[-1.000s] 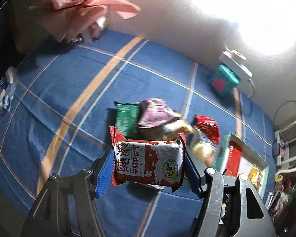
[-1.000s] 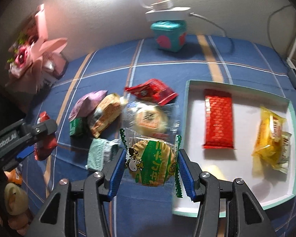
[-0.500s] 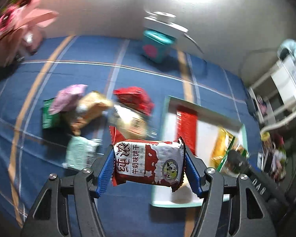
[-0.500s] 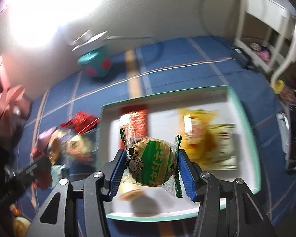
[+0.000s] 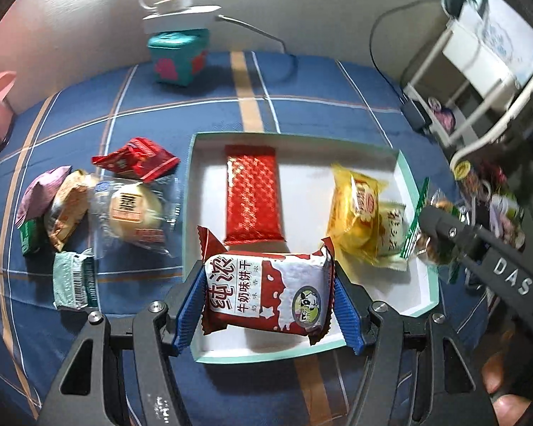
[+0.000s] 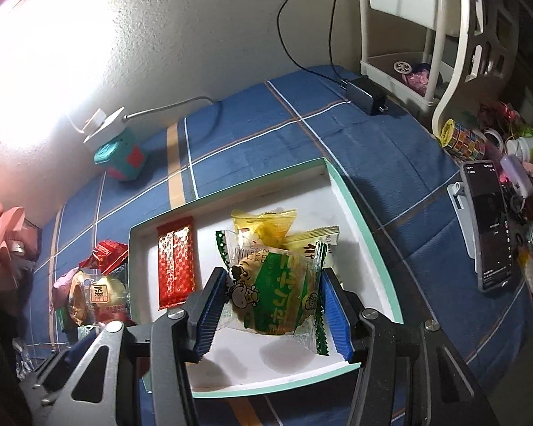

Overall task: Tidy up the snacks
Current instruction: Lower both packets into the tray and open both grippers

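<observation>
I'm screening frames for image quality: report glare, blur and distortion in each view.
Left wrist view: strong fisheye bending, dark corners, mild blur on the cream bun; the red-and-white biscuit pack reads sharp. Right wrist view: blown-out glare on the wall at upper left, dim right edge; the green-and-clear cracker packet sharp, casting shadow into the tray.

Your left gripper (image 5: 268, 305) and right gripper (image 6: 272, 309) match: black angular frames with cut-out slots, silver screws at the joints, ribbed blue pads (image 5: 187, 307). White letters "DAS" mark the right one's side.
</observation>
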Demonstrator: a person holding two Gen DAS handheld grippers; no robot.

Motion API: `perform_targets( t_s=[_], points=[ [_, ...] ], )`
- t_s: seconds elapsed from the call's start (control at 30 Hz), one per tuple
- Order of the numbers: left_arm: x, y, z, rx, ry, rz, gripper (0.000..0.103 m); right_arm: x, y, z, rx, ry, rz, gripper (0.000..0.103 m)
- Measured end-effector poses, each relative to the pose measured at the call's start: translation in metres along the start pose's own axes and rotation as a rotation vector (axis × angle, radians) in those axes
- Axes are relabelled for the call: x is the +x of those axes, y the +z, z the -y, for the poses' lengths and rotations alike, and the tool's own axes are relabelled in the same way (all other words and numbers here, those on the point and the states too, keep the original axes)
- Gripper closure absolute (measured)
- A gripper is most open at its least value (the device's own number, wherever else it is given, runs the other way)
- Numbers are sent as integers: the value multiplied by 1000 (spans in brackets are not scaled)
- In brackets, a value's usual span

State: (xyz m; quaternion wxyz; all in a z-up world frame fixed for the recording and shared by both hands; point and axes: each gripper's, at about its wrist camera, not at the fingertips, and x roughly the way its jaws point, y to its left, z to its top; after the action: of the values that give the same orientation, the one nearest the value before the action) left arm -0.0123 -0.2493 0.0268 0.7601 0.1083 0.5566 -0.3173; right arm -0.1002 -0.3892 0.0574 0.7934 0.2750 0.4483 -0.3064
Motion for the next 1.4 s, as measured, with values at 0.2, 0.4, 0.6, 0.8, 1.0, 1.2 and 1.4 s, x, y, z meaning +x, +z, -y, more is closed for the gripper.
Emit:
perform_targets(
  t_s=[0.2, 0.4, 0.6, 0.8, 1.0, 1.2, 1.4],
  points=[
    [14, -4, 21, 77, 20, -17, 36, 9, -2, 4, 5, 6, -38, 47],
    [29, -8, 38, 147, 48, -33, 36, 21, -6, 11, 27, 2, -74, 47],
    [39, -12, 50, 196, 69, -39, 35, 35, -9, 12, 28, 7, -126, 46],
    [44, -14, 55, 220, 73, -50, 25, 46, -12, 17, 52, 18, -169, 43],
    [39, -11, 50, 198, 78, -41, 24, 44, -10, 20, 71, 38, -161, 41],
    [23, -1, 35, 133, 81, -18, 24, 29, -4, 20, 75, 57, -105, 41],
    [14, 9, -1, 8, 129, -14, 25, 26, -2, 17, 65, 56, -92, 41]
  ],
)
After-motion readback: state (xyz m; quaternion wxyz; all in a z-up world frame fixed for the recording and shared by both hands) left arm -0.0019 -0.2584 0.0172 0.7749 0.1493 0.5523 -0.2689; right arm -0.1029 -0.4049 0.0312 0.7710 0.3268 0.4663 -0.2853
